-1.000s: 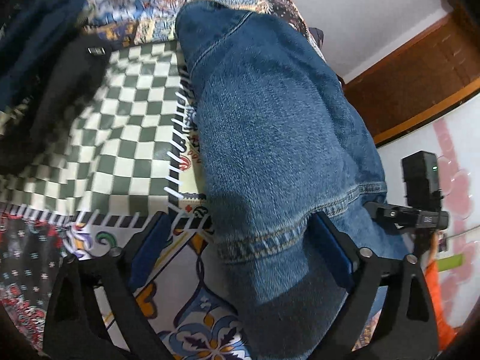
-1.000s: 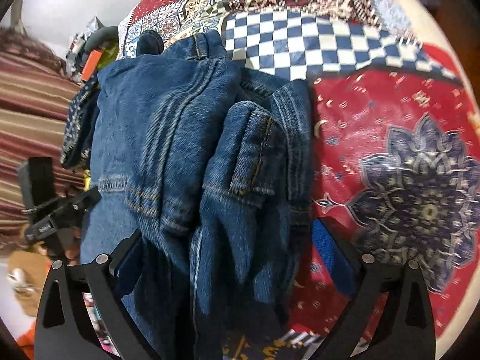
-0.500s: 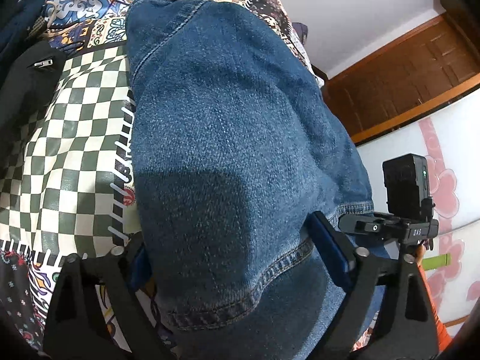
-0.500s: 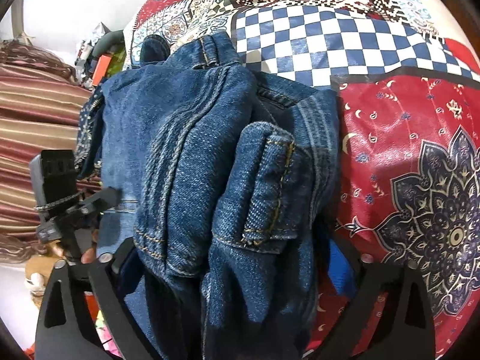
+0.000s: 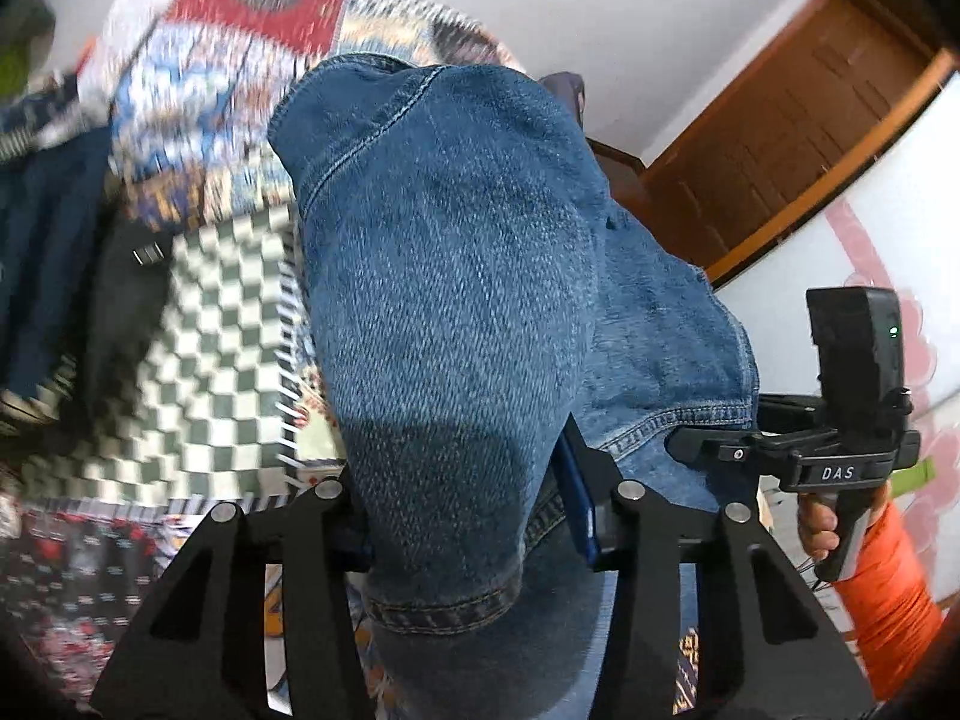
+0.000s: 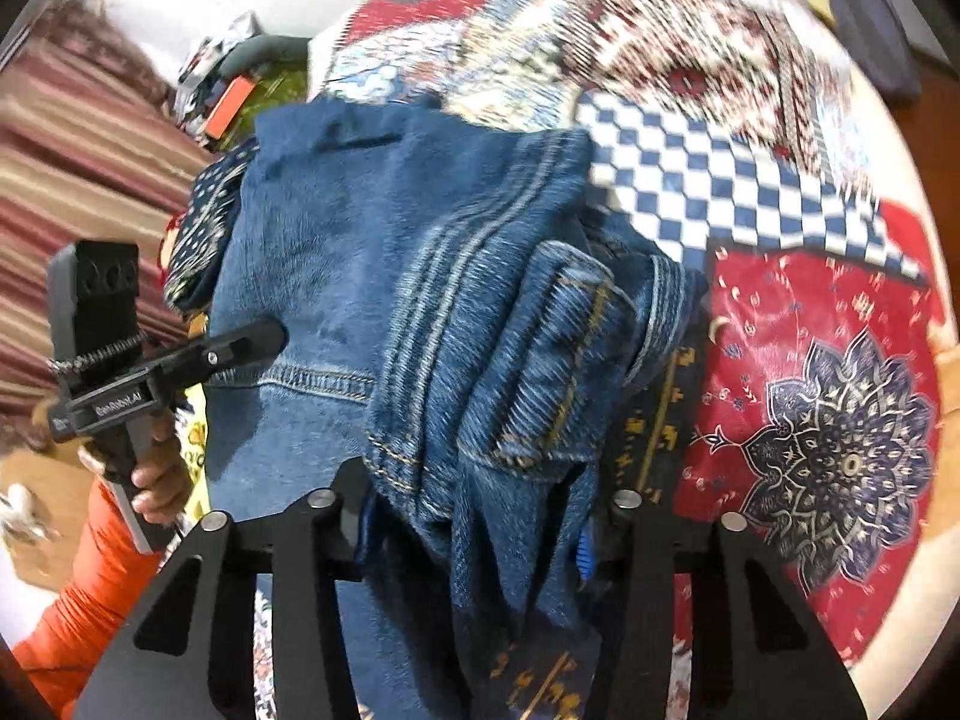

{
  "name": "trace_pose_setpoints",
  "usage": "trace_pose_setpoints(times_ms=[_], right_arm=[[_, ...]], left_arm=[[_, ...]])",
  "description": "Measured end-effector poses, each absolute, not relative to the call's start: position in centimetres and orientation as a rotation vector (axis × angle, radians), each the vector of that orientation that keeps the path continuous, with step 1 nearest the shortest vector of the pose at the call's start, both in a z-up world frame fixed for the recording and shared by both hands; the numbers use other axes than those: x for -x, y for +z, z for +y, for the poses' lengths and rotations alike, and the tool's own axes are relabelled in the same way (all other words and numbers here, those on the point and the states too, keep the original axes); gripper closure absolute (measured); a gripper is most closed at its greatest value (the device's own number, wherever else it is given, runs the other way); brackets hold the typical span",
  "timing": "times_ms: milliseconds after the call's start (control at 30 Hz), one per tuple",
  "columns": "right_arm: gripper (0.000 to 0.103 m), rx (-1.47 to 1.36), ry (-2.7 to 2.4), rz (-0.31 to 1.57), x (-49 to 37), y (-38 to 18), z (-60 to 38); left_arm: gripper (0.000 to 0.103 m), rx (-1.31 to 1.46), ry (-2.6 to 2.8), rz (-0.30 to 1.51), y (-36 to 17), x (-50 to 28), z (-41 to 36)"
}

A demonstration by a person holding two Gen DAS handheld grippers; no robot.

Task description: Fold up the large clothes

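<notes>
A pair of blue denim jeans lies folded over a patchwork bed cover. My left gripper is shut on the hem end of a jeans leg, with the denim bunched between its jaws. My right gripper is shut on the thick waistband end of the jeans, with seams and folds hanging between its jaws. The right gripper also shows at the right of the left wrist view. The left gripper also shows at the left of the right wrist view.
The bed cover has red, checkered and floral patches. Dark clothes lie at the far left. A wooden door and a white wall stand behind. A striped curtain hangs at the left.
Both grippers have closed from wide open onto the denim. The jeans have lifted and the scene behind has shifted, with motion blur on the bed cover.
</notes>
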State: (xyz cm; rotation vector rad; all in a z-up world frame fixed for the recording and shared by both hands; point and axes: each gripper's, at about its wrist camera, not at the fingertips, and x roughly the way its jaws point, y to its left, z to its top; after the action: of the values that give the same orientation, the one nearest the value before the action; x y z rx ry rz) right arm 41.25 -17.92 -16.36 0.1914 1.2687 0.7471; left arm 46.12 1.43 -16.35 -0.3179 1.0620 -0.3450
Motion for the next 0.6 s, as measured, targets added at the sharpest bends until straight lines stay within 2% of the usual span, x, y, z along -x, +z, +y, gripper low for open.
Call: trace_pose_setpoints(times_ms=[233, 600], right_arm=[[0.062, -0.153, 0.785, 1.139, -39.6, -9.7, -14.9], [0.062, -0.128, 0.902, 0.912, -38.3, -0.8, -4.6]], left_arm=[[0.059, 0.302, -0.322, 0.917, -8.4, -42.0, 5.1], [0.059, 0.253, -0.183, 0.660, 2.3, -37.3, 16.5]])
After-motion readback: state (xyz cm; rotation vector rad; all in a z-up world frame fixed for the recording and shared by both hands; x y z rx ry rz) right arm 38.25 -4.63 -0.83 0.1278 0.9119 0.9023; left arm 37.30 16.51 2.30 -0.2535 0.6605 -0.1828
